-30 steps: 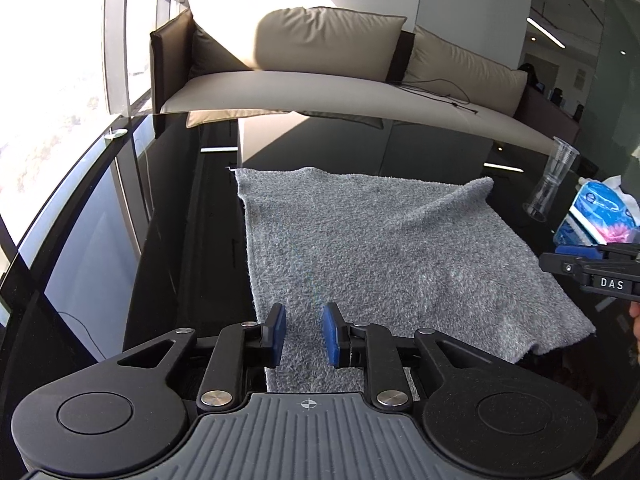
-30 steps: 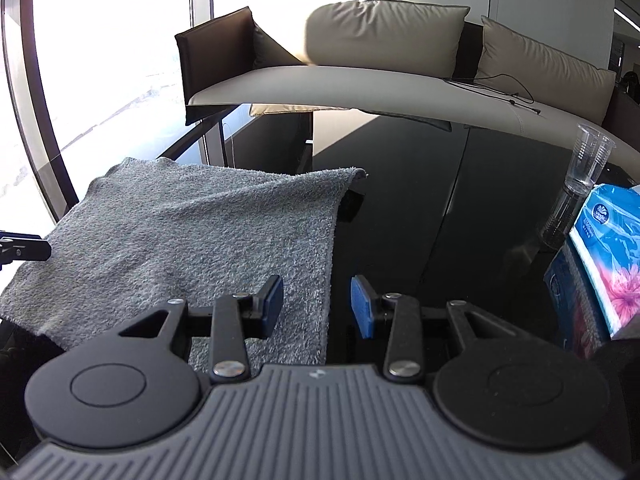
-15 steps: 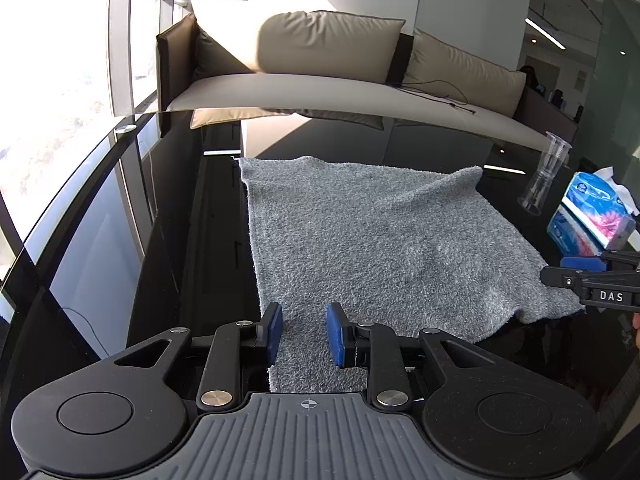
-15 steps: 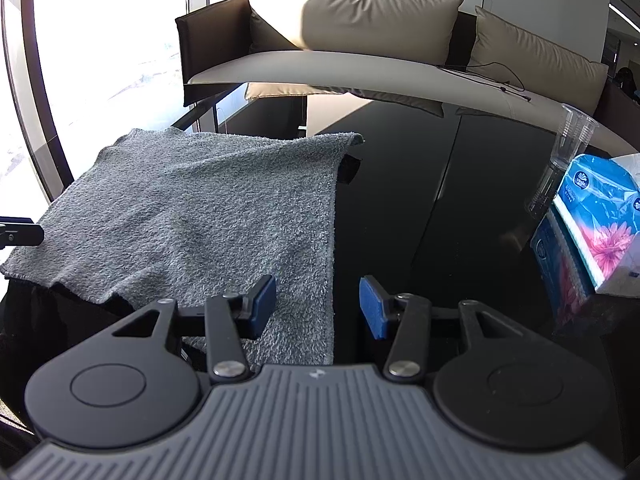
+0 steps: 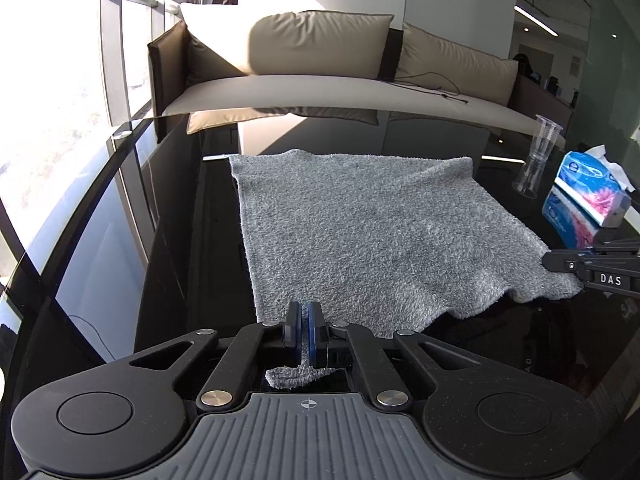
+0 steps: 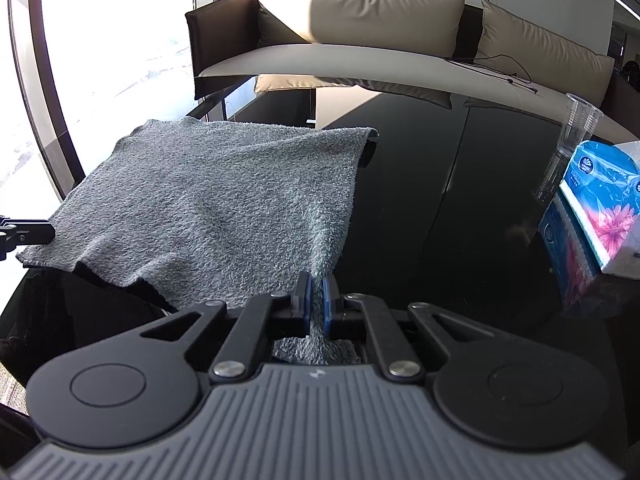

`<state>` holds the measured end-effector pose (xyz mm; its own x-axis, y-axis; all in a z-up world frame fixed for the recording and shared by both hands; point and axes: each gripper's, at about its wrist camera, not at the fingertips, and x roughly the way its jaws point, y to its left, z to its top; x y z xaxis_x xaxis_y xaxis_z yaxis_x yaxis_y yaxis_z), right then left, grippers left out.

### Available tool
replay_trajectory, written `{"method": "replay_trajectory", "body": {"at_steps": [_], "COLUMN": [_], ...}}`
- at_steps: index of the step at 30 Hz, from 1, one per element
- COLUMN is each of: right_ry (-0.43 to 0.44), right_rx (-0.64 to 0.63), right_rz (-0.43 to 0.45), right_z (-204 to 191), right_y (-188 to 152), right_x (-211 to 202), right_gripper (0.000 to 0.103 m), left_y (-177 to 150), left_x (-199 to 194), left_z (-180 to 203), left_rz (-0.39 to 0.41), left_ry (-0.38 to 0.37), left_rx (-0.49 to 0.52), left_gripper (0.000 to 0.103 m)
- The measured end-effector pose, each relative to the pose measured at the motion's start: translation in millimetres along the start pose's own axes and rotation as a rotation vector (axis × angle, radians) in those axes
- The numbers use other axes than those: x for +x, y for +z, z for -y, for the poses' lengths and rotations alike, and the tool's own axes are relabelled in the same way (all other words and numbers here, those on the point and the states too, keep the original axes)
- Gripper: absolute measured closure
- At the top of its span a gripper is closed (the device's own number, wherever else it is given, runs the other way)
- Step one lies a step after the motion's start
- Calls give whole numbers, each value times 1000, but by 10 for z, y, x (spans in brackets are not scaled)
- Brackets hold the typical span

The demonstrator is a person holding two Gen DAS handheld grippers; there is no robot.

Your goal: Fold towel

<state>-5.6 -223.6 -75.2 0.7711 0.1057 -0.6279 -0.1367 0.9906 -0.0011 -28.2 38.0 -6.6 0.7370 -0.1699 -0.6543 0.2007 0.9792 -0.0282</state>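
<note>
A grey terry towel (image 5: 368,232) lies spread on a glossy black table (image 5: 172,240), its near edge hanging past the table's front. My left gripper (image 5: 304,320) is shut on the towel's near left corner, with a bit of cloth bunched behind the blue pads. In the right wrist view the same towel (image 6: 224,208) runs away to the left, and my right gripper (image 6: 316,292) is shut on its near right corner. The right gripper's black fingers (image 5: 592,264) show at the towel's right corner in the left wrist view. The near edge sags between the two grips.
A stack of clear plastic cups (image 5: 538,152) and a blue tissue pack (image 5: 592,188) stand at the table's right side, also cups (image 6: 576,128) and the pack (image 6: 604,208). A beige sofa (image 5: 320,56) stands beyond the table. Tall windows (image 5: 48,80) lie to the left.
Both grippers were open over the towel's near corners; now each has shut on its corner. The near edge has lifted slightly and sags between them.
</note>
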Motion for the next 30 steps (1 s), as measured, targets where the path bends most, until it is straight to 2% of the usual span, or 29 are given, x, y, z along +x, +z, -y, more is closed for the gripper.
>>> {"method": "replay_trajectory", "body": {"at_steps": [15, 17, 19, 20, 23, 26, 29, 30], "right_ry": [-32, -31, -33, -34, -38, -35, -23, -22], "right_rx": [36, 55, 78, 90, 125, 135, 120, 120], "right_rz": [14, 28, 51, 63, 97, 111, 102, 98], "right_z": [-43, -22, -7, 1, 25, 24, -5, -7], "right_y": [-69, -72, -67, -64, -57, -51, -46, -54], "right_x": [-80, -93, -122, -136, -180, -195, -181, -188], "right_gripper": [97, 90, 60, 57, 53, 49, 49, 49], "left_y": [-63, -60, -54, -50, -31, -64, -64, -64], "left_x": [-90, -93, -95, -96, -106, -139, -146, -149], "left_z": [5, -5, -18, -24, -40, -11, -9, -9], "left_rz": [11, 13, 15, 17, 31, 52, 45, 43], "left_ry": [14, 12, 10, 11, 22, 33, 26, 23], "left_rx": [-11, -17, -24, -27, -36, -49, -52, -53], "left_gripper": [100, 100, 99, 98, 95, 82, 78, 71]}}
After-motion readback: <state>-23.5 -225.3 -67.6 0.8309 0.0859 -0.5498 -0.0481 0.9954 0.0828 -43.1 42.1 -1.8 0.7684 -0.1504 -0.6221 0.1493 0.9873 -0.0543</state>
